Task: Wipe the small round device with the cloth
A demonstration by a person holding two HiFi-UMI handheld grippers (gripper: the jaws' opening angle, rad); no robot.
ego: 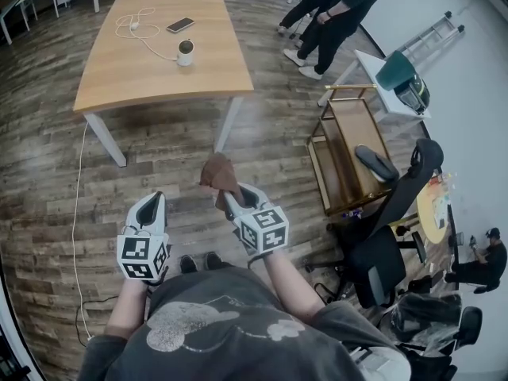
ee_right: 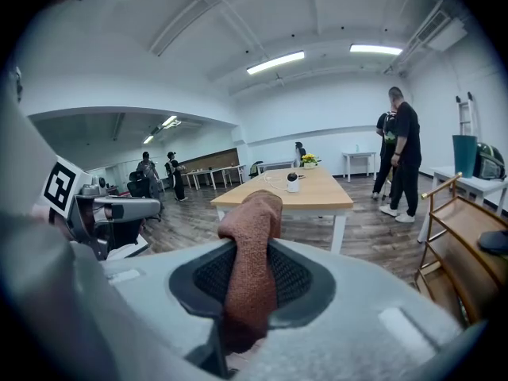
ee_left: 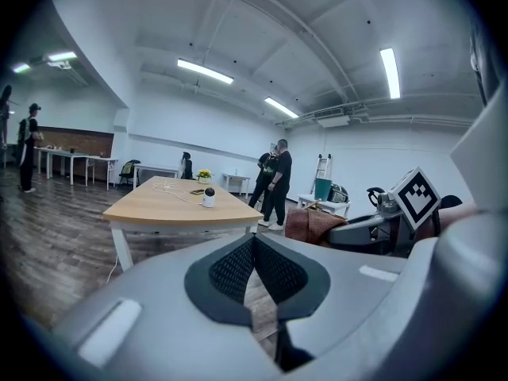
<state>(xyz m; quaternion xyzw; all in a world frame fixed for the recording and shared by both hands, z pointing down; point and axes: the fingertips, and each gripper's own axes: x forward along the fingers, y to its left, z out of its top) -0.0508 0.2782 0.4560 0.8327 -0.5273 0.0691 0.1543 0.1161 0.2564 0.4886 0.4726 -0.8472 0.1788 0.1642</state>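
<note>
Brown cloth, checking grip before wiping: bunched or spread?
Bunched. The brown cloth stands crumpled in a narrow fold, clamped between the right gripper's jaws.

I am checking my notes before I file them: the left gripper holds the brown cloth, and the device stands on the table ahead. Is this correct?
Not quite. The right gripper, not the left, holds the cloth, as the right gripper view shows. The left gripper is shut on nothing. The device does stand on the table ahead.
</note>
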